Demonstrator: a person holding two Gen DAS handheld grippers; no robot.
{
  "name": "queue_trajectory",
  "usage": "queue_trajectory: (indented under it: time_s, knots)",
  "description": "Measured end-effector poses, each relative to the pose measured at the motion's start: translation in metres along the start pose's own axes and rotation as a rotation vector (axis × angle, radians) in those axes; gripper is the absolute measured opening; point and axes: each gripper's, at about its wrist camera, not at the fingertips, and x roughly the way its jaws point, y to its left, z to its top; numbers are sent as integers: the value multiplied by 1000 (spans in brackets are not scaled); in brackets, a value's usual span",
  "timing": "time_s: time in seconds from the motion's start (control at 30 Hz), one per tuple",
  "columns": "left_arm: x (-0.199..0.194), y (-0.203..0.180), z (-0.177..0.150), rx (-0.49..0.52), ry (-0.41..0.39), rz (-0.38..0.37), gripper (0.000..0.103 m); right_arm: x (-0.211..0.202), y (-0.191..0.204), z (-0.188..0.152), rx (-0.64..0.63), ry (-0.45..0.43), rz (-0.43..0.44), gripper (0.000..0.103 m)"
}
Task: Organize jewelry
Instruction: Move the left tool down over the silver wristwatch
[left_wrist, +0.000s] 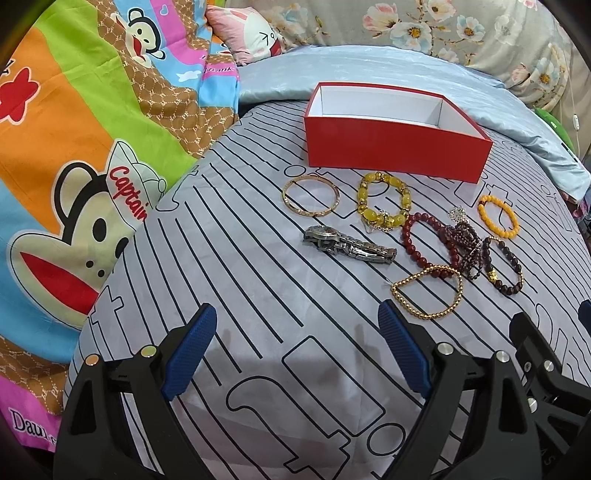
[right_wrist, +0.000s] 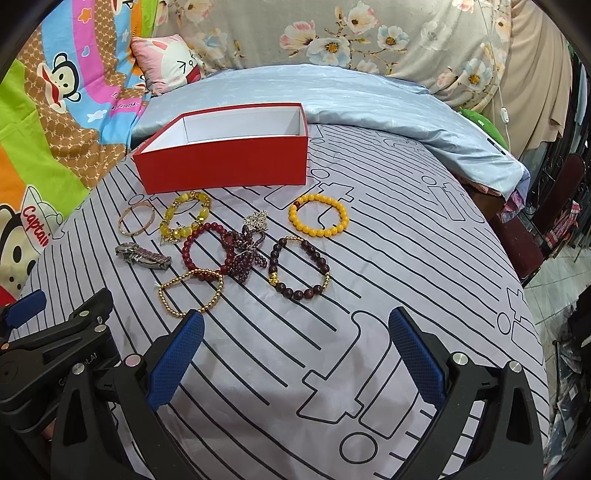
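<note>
Beside the red box (right_wrist: 221, 168), all the bracelets (right_wrist: 207, 254) are still lying out. You're holding both grippers (left_wrist: 297, 325) (right_wrist: 295, 328) spread, gripping nothing; the box is sitting empty.

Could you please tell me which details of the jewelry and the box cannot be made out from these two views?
- Red box floor: hidden by its near wall in both wrist views, so its contents cannot be told.
- Watch dial: too small and turned away in both views.
- Dark garnet strands: tangled; the piece count is unclear.
- Right tongs: in the left wrist view, cut off by the right edge.
</note>
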Motion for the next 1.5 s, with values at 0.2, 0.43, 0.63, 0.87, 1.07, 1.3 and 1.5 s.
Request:
queue_trajectory:
  time_s: [0.2, 0.43, 0.63, 0.87, 1.07, 1.3, 1.5]
  knots:
    - [10, 10, 0, -39, 26, -56, 87, 4, -10, 1, 17, 0, 5, 98]
    - [27, 30, 8, -98, 50, -91, 87, 17, -26, 3, 46, 25, -3, 98]
    - [37, 23, 25, -135, 59, -122, 87, 26, -32, 6, 48, 37, -10, 98]
    - [57, -3, 46, -133, 79, -64, 87, 35, -41, 13, 69, 42, -11, 98]
    - [74, -5, 44, -148, 117, -33, 89, 39, -47, 18, 86, 43, -6, 98]
    - [66, 13, 30, -125, 106, -57, 87, 39, -40, 17, 81, 48, 16, 98]
    - [59, 31, 21, -135, 116, -69, 86, 37, -35, 16, 75, 46, 23, 98]
